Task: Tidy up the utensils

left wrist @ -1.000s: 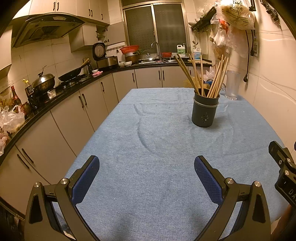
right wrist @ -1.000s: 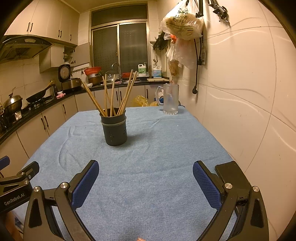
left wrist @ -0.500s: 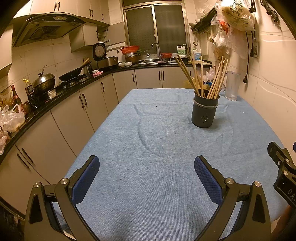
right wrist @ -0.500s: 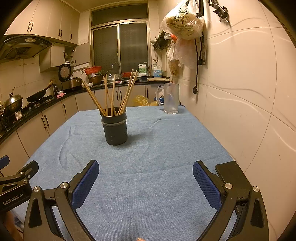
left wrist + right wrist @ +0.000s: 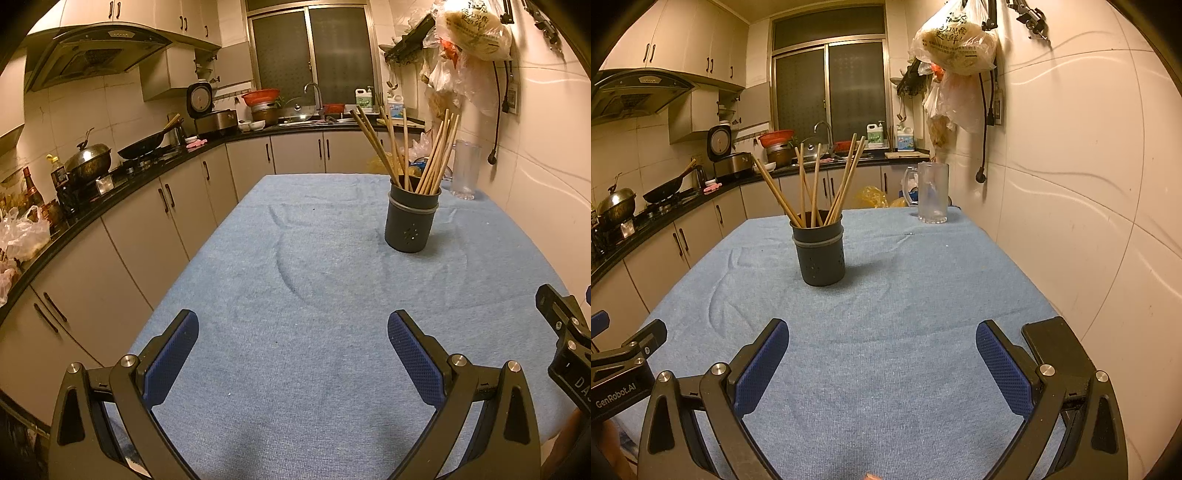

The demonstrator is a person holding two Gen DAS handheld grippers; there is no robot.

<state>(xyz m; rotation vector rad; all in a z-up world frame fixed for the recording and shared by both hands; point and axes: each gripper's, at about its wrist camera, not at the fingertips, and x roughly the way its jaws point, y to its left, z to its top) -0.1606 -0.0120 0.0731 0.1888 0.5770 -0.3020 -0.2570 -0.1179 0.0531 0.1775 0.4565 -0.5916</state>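
Note:
A dark grey utensil holder [image 5: 410, 219] stands upright on the blue tablecloth [image 5: 314, 280], with several wooden chopsticks [image 5: 424, 155] fanned out of it. It also shows in the right wrist view [image 5: 820, 254], with the chopsticks [image 5: 820, 184] in it. My left gripper [image 5: 291, 343] is open and empty, low over the near end of the table, well short of the holder. My right gripper [image 5: 881, 347] is open and empty, also near the front edge. Each gripper's body shows at the edge of the other's view.
A clear glass mug [image 5: 932, 194] stands at the table's far right by the wall. A black phone-like slab [image 5: 1056, 343] lies by my right gripper's right finger. Kitchen cabinets and a counter with pans [image 5: 88, 158] run along the left. Bags hang on the right wall [image 5: 955, 48].
Both grippers stay open and nearly still. The views have drifted only slightly, with the holder sitting a little nearer in the right wrist view.

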